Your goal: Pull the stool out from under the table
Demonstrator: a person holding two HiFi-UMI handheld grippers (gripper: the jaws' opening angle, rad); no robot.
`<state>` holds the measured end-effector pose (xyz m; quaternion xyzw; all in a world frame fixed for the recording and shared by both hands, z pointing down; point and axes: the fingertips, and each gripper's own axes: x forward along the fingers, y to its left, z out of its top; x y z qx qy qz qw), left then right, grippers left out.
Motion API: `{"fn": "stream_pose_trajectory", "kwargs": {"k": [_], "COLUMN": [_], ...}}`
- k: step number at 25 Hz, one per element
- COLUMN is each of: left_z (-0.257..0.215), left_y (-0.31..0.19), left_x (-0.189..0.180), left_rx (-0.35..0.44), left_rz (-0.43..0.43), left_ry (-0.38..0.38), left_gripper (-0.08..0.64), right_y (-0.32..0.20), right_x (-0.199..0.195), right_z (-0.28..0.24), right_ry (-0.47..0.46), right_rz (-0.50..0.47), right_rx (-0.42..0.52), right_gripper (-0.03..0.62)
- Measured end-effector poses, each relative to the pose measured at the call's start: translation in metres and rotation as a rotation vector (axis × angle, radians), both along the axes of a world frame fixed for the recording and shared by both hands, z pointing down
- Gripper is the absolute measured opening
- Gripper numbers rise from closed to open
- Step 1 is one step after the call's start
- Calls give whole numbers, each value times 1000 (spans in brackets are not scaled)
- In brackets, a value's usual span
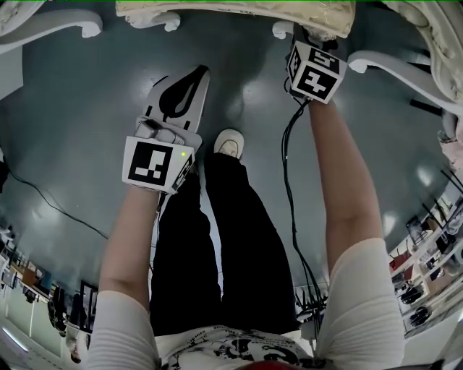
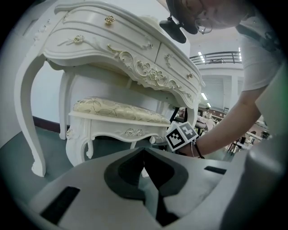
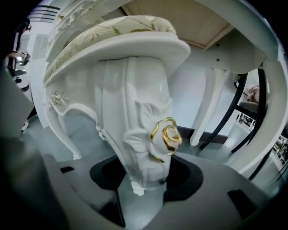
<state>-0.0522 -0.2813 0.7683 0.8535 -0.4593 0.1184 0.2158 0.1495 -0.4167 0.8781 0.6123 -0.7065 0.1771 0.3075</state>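
The white carved stool (image 2: 119, 112) with a gold cushion stands under the ornate white table (image 2: 112, 54). In the head view the stool (image 1: 231, 11) lies at the top edge. My right gripper (image 3: 144, 179) is closed around the stool's front leg (image 3: 139, 121), just below its gold rose carving (image 3: 167, 137); the leg fills the gap between the jaws. In the head view the right gripper (image 1: 300, 40) reaches to that leg, its marker cube (image 1: 315, 70) on top. My left gripper (image 1: 199, 70) hangs over the floor, shut and empty, well short of the stool; its tips (image 2: 144, 152) meet.
A person's white shoe (image 1: 228, 142) stands between the two grippers. A black cable (image 1: 289, 166) trails along the grey floor below the right arm, and another cable (image 1: 51, 202) lies at the left. Curved table legs (image 1: 394, 65) flank the stool. A dark metal frame (image 3: 243, 112) stands behind.
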Motion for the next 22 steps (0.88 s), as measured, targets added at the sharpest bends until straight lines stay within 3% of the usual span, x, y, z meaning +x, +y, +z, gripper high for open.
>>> {"fn": "stream_pose_trajectory", "kwargs": {"k": [9,22], "left_z": [20,16], "left_y": [33,97], "left_x": [-6,13], "left_rx": [-49,-112], "left_rz": [-6,12], "left_ry": [-31,7], "left_gripper": [20,20], "right_y": [14,90], "right_x": [-1,3], "right_z": [6,7], "right_ry": [-10,-24], "right_rz": [-23,-26], "right_rx": [23,-58], "right_gripper": [238,238]}}
